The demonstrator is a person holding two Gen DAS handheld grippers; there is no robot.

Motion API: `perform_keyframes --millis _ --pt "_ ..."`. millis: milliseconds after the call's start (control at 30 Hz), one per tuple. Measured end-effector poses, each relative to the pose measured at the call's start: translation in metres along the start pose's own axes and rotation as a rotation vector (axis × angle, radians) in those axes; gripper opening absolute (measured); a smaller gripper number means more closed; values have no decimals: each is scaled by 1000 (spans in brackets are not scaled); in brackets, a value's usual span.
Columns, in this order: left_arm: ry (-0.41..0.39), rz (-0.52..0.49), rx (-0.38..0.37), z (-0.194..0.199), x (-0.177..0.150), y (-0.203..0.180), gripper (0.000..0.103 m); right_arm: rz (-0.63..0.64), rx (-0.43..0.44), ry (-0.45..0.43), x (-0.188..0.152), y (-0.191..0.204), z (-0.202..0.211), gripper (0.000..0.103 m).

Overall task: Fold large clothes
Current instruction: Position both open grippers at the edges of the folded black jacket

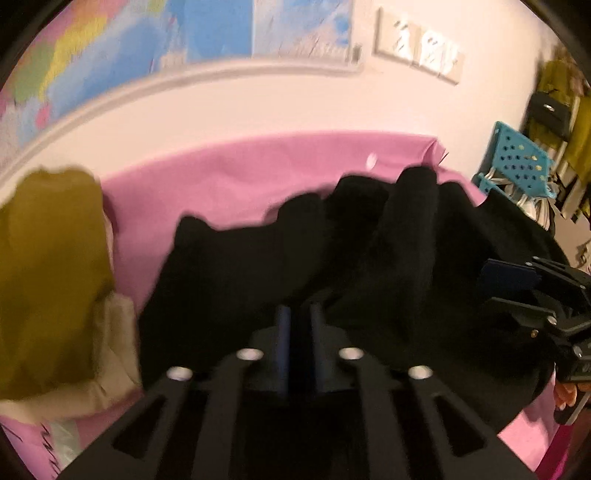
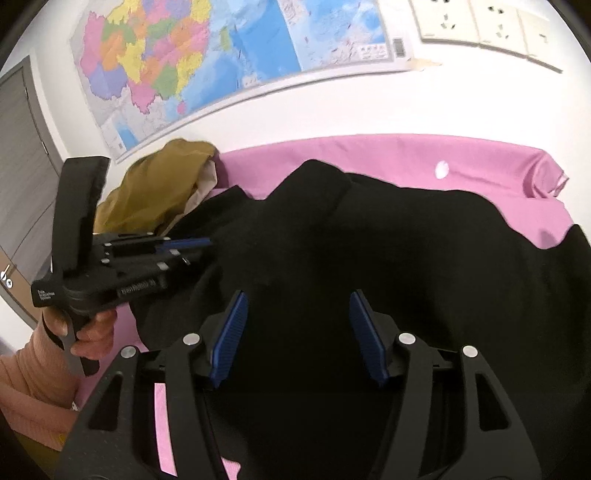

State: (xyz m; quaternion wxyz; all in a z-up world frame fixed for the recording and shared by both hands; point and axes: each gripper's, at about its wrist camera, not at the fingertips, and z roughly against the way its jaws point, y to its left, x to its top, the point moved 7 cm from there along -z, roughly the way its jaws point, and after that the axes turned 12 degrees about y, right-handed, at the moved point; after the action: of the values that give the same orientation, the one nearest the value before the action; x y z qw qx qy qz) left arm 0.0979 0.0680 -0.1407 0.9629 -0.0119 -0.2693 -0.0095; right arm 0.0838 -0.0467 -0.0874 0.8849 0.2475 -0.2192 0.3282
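A large black garment (image 1: 332, 251) lies rumpled on a pink-covered table (image 1: 229, 177); it fills the middle of the right wrist view (image 2: 369, 240). My left gripper (image 1: 300, 314) is shut on a fold of the black garment at its near left side; it also shows in the right wrist view (image 2: 207, 242), pinching the cloth's left edge. My right gripper (image 2: 297, 306) is open, its blue pads (image 2: 232, 332) spread wide just above the garment's near part. It shows at the right edge of the left wrist view (image 1: 517, 284).
A heap of mustard and beige clothes (image 1: 48, 280) lies at the table's left end (image 2: 155, 188). A wall with a map (image 2: 221, 62) and sockets (image 2: 480, 22) stands behind the table. A blue perforated rack (image 1: 517, 158) and hanging clothes stand at the right.
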Motion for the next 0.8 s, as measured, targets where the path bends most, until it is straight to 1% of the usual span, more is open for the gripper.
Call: perform_keyframes --millis 67,133,200,267,333,367,400,433,467,533,600,633,667,733,800 --pt "-3 14 -12 -3 -1 1 21 -9 -14 26 4 -2 -9 55" --pt "-11 9 -27 0 1 1 30 -24 -14 27 12 -5 -12 52" --pt "-41 16 -16 8 7 2 46 -38 -35 10 25 -9 -12 52" --pt "-52 15 -5 12 13 3 53 -46 -55 7 36 -13 -15 49" --pt "-42 9 -11 9 18 0 53 -45 -71 41 42 -17 -26 47" --pt "-31 -1 -9 5 19 -3 53 -40 -79 62 44 -20 -33 40" --pt "-22 -9 5 0 20 -5 53 -31 -93 75 44 -22 -39 37" --pt "-15 -12 16 -3 20 -5 53 -29 -127 80 44 -25 -42 21" --pt "-3 -10 50 -9 20 -5 50 -29 -183 81 43 -32 -44 9" --pt "7 -4 68 -15 20 -3 50 -68 -155 74 42 -39 -40 8" --pt "-6 0 70 -11 19 -3 50 -75 -131 58 38 -39 -31 12" --pt "-15 -4 72 -7 18 -3 50 -75 -122 46 36 -38 -27 18" --pt "-23 -6 83 -4 17 -3 50 -70 -108 24 32 -35 -17 30" --pt "-41 -16 91 3 16 -6 52 -49 -97 4 28 -27 -7 36" --pt "-56 -22 95 9 14 -8 54 -17 -72 -20 21 -17 6 38"
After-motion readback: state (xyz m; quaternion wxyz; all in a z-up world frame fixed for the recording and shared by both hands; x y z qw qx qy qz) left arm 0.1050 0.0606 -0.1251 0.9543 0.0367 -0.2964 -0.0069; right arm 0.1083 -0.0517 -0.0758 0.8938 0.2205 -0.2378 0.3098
